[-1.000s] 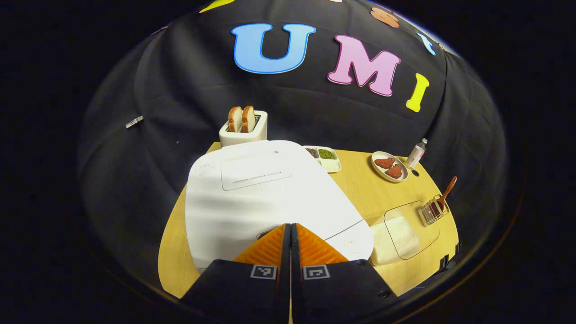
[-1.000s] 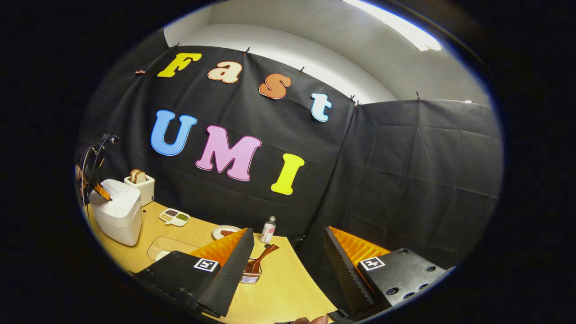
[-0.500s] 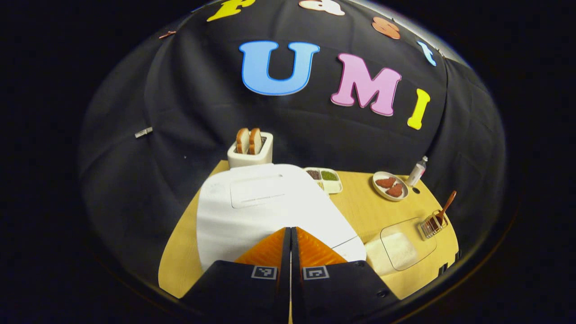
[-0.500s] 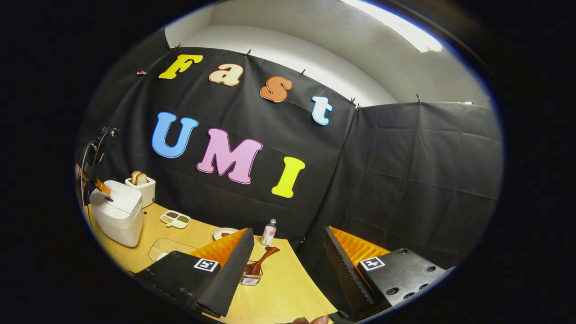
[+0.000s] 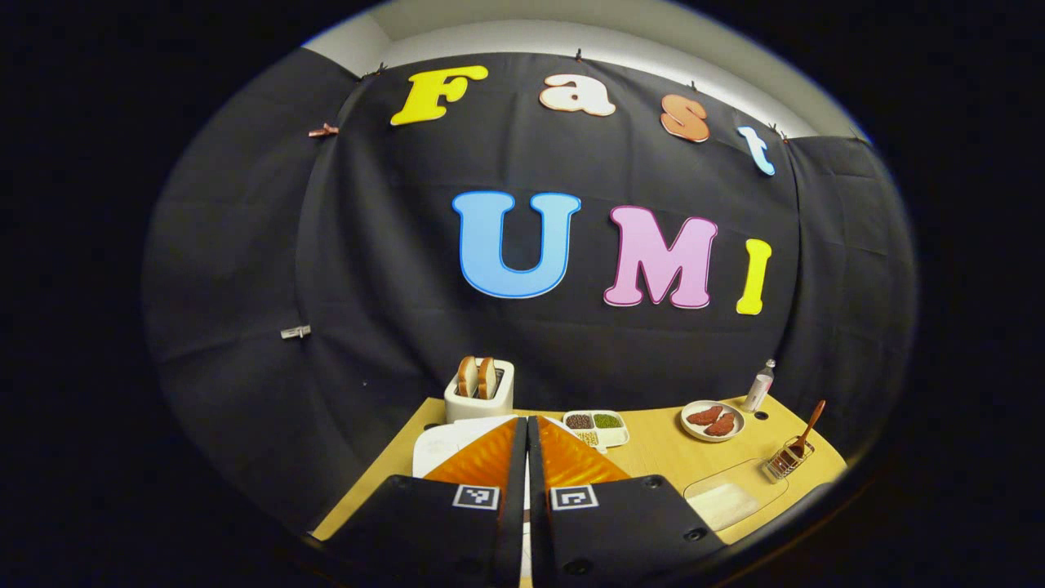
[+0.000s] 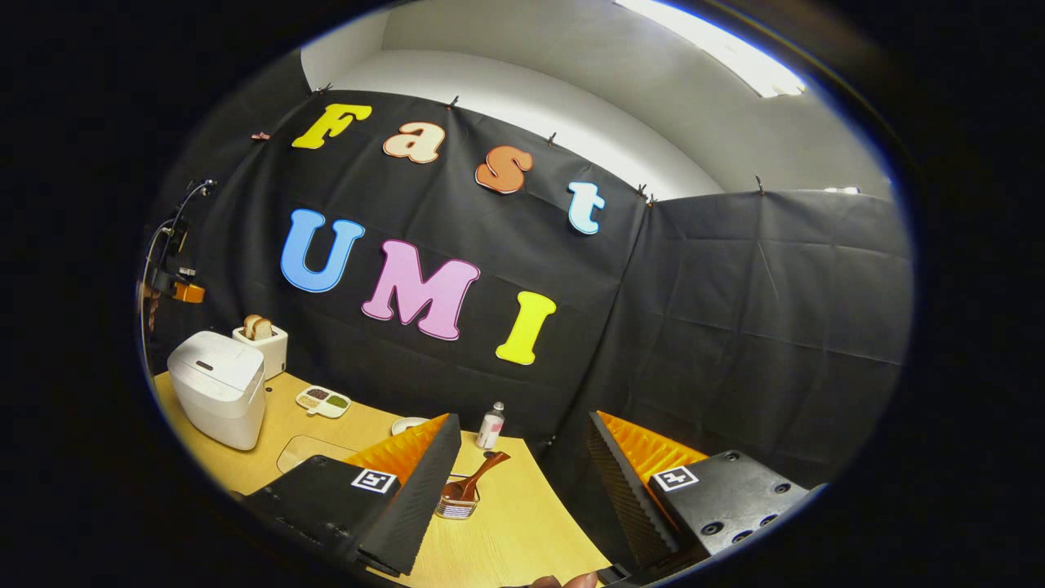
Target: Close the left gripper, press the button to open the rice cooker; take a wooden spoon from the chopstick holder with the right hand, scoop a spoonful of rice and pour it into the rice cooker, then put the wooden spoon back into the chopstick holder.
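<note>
In the left gripper view the left gripper (image 5: 526,441) is clenched, its two fingers pressed together with nothing between them, pointing above the white rice cooker (image 5: 445,441), whose lid lies flat and, as far as I can tell, closed. In the right gripper view the rice cooker (image 6: 216,388) stands at 9 o'clock on the wooden table (image 6: 522,523). The right gripper (image 6: 522,465) is released, fingers wide apart. The wooden spoon (image 6: 469,482) stands in the wire chopstick holder (image 6: 455,505) at 6 o'clock, between the fingers but apart from them.
</note>
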Demonstrator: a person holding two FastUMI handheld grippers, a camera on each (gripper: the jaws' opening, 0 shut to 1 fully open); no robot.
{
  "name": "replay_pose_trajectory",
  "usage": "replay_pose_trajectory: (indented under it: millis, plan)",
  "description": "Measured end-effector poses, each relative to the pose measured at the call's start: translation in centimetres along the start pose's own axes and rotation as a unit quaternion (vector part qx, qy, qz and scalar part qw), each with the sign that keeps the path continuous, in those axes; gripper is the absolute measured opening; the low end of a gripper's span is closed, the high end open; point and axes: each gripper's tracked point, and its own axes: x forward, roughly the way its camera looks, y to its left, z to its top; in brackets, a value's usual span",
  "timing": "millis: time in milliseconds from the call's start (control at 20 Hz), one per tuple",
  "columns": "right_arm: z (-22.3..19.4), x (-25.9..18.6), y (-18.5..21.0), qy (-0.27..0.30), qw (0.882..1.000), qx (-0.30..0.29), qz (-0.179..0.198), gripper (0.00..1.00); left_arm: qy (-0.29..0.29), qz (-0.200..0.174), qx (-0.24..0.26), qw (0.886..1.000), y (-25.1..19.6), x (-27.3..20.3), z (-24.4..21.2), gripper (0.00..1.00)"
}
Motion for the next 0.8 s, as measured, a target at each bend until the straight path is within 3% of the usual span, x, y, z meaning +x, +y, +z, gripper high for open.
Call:
replay_pose_trajectory:
  millis: [100, 250, 500, 800]
  plan:
    - [0.0, -0.5, 0.1, 0.001, 1.000, 0.001, 0.001, 0.97, 0.026, -0.026, 0.004, 0.999, -1.0, 0.1, -1.2, 0.09]
    - [-0.2, -1.3, 0.1, 0.005, 1.000, -0.002, -0.001, 0.97, 0.112, -0.071, -0.031, 0.991, -2.7, 1.3, -5.9, 0.09]
    - [-1.1, -2.2, -1.0, 0.017, 1.000, -0.010, -0.014, 0.97, 0.218, -0.056, -0.066, 0.972, -1.7, 3.2, -12.0, 0.07]
    - [-1.5, -2.0, -1.9, 0.023, 0.999, 0.000, -0.028, 0.97, 0.275, -0.055, -0.058, 0.958, -1.7, 2.9, -15.2, 0.07]
